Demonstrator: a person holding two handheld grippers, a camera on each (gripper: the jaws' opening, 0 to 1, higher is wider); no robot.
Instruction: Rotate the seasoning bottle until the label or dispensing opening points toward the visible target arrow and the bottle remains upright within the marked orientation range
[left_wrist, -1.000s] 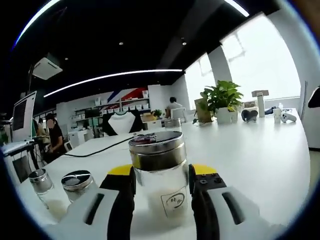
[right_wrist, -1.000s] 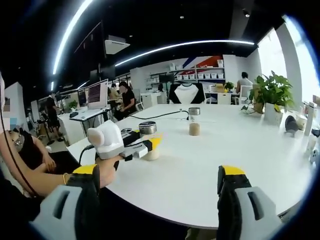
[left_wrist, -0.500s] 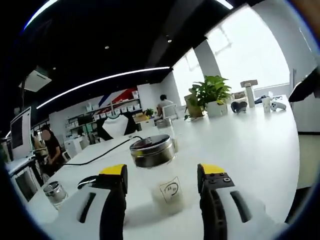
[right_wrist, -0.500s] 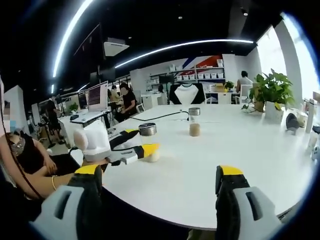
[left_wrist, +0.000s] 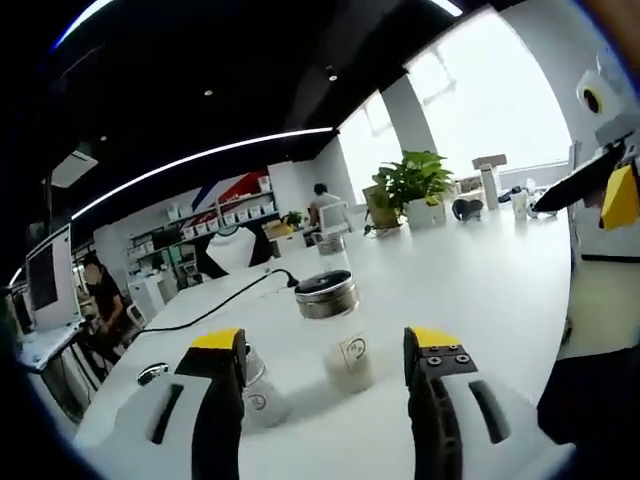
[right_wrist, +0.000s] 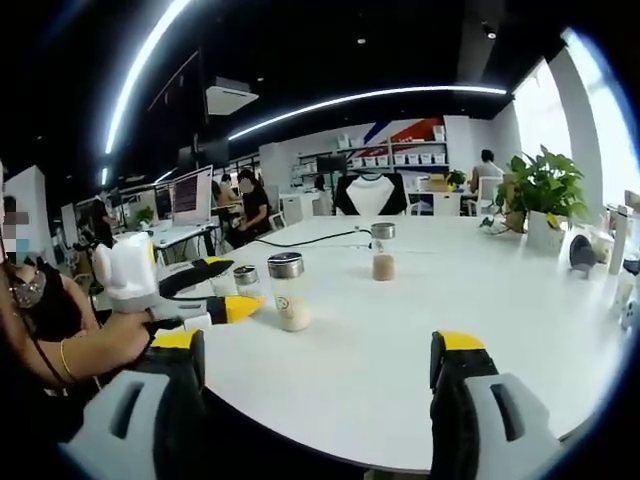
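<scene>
Standing upright on the white round table (right_wrist: 400, 340), the seasoning bottle (left_wrist: 337, 331) has a metal lid and pale powder in its lower part, with its small round label turned toward my left gripper (left_wrist: 325, 385). That gripper's yellow-tipped jaws are spread wide on either side of the bottle and touch nothing; the bottle sits just beyond the tips. Just beside the left jaw, partly hidden by it, stands a shorter jar (left_wrist: 255, 390) with a similar label. In the right gripper view the same bottle (right_wrist: 289, 291) stands just beside the left gripper's yellow tips (right_wrist: 215, 290), held by my hand (right_wrist: 120, 340). My right gripper (right_wrist: 318, 375) hangs well apart from the bottle, jaws wide and holding nothing. Farther across the table stands another bottle (right_wrist: 382, 251) with brownish contents, a black cable (right_wrist: 300, 238) trails behind it, and a potted plant (right_wrist: 540, 195) sits near the window.
</scene>
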